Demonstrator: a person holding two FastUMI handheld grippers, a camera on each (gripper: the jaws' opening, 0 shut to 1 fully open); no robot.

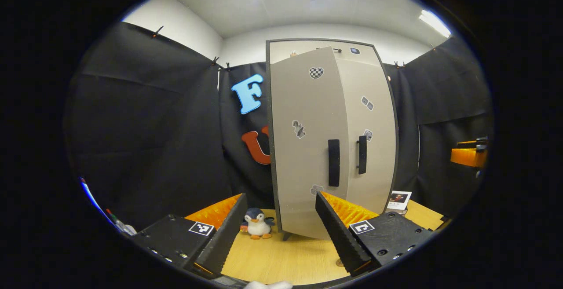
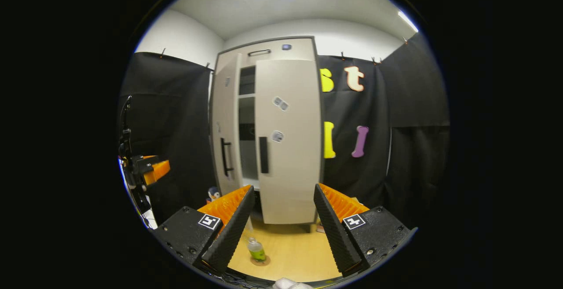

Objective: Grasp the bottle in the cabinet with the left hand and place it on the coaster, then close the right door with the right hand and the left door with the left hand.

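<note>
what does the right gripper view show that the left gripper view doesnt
Right gripper view: a clear plastic bottle of green liquid standing on a round brown coaster, and the dark gap between the doors with a shelf inside.

Left gripper view: a whole small black-and-white penguin plush toy beside the cabinet, and a small photo card.

Both: the tall beige two-door cabinet with black handles, its left door ajar and right door closed, the light wooden table, and open tongs.
</note>
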